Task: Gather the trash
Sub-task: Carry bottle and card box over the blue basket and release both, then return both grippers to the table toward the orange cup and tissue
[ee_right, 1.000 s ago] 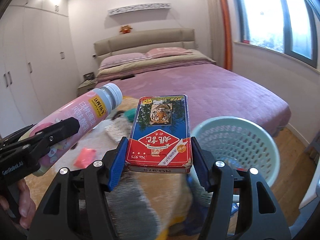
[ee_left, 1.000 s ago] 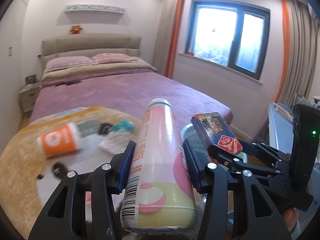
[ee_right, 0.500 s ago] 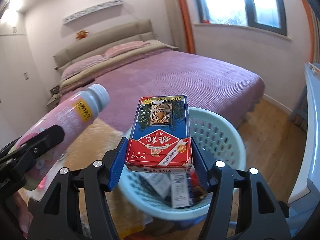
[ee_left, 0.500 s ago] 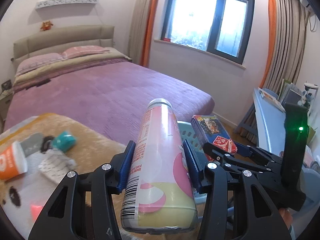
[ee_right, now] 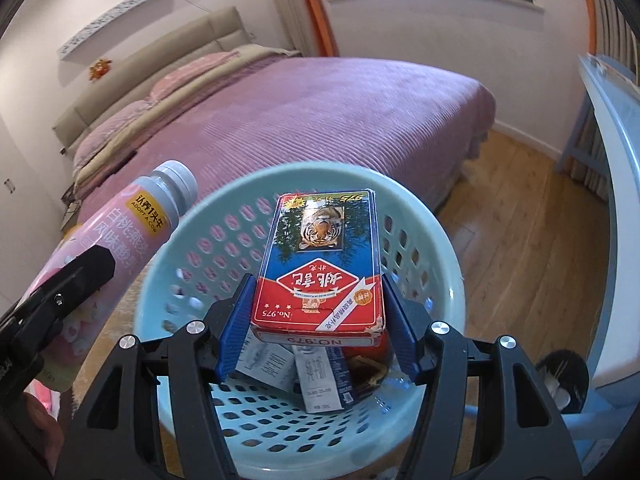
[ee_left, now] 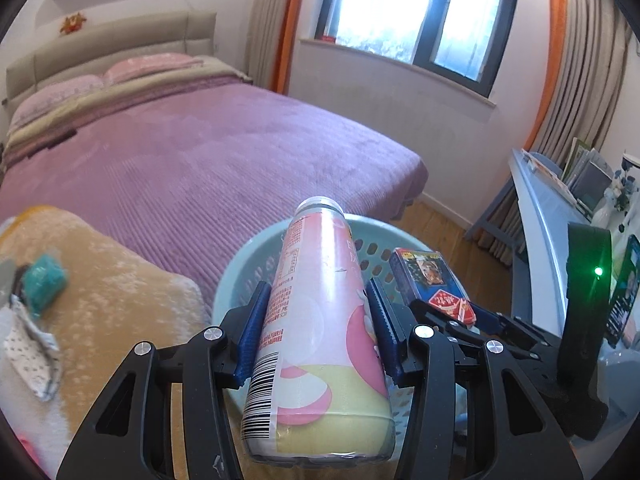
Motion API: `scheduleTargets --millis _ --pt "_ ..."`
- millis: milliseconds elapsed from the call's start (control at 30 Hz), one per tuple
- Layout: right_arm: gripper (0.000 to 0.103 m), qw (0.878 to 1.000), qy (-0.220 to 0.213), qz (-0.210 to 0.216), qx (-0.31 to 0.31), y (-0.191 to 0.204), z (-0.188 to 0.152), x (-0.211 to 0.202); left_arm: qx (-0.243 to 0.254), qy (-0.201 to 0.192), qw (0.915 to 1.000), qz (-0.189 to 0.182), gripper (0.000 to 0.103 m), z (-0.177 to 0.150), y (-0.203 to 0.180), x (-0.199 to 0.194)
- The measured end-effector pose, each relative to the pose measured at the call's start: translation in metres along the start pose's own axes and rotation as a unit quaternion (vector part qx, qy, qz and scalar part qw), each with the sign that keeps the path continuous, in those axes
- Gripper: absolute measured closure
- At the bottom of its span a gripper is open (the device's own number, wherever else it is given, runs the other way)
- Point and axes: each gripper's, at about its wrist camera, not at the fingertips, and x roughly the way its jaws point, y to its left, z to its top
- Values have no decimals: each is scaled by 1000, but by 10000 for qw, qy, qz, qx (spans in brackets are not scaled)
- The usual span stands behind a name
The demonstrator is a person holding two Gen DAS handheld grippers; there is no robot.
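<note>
The left tongs [ee_left: 318,320] grip a pink and yellow bottle [ee_left: 316,320] by its body, blue pads pressed against both sides, the capped end pointing forward over the rim of a pale green basket [ee_left: 240,272]. The right tongs [ee_right: 318,316] clamp a red and blue card box [ee_right: 320,268] with a tiger picture on it, holding it flat above the open mouth of the basket. Inside the basket lie a few cartons [ee_right: 320,376] and scraps of wrapping. The basket stands on the wooden floor [ee_right: 520,240] at the foot of a bed [ee_left: 200,152] with a purple cover. On a tan blanket [ee_left: 112,280] to the left lie a teal wad [ee_left: 42,280] and a dotted wrapper [ee_left: 32,352]. A pale blue desk [ee_left: 540,208] carrying books stands at the right.
</note>
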Motion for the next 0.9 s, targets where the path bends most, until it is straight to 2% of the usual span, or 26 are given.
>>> scheduleTargets --millis 100,167,200,233,267,367,533,700,900 --pt "43 9999 20 -95 39 -5 -2 2 -79 144 9998 -82 56 -1 2 9" --pt "42 10000 78 -43 36 -6 -2 1 -161 363 9983 -420 52 -1 4 15" --pt "42 10000 92 -2 39 -7 -3 -1 -198 409 9975 -532 45 -2 5 16" --pt "42 10000 66 4 50 -7 -4 -4 -245 375 9978 -495 37 -4 8 14" --pt "42 10000 40 -14 58 -8 -5 -7 -277 341 9980 -463 35 -5 9 11" --pt "41 9999 23 34 144 -10 -9 -16 -408 287 9968 -624 34 -10 17 -1" --pt "41 9995 -67 214 222 -7 -15 -36 -425 193 9965 -687 34 -17 25 -31" --pt "41 9990 -257 366 -23 17 -18 -62 -521 -17 9964 -674 34 -23 35 -66" --pt "41 9957 -425 664 -481 63 -22 -86 -675 -298 9961 -481 34 -29 56 -109"
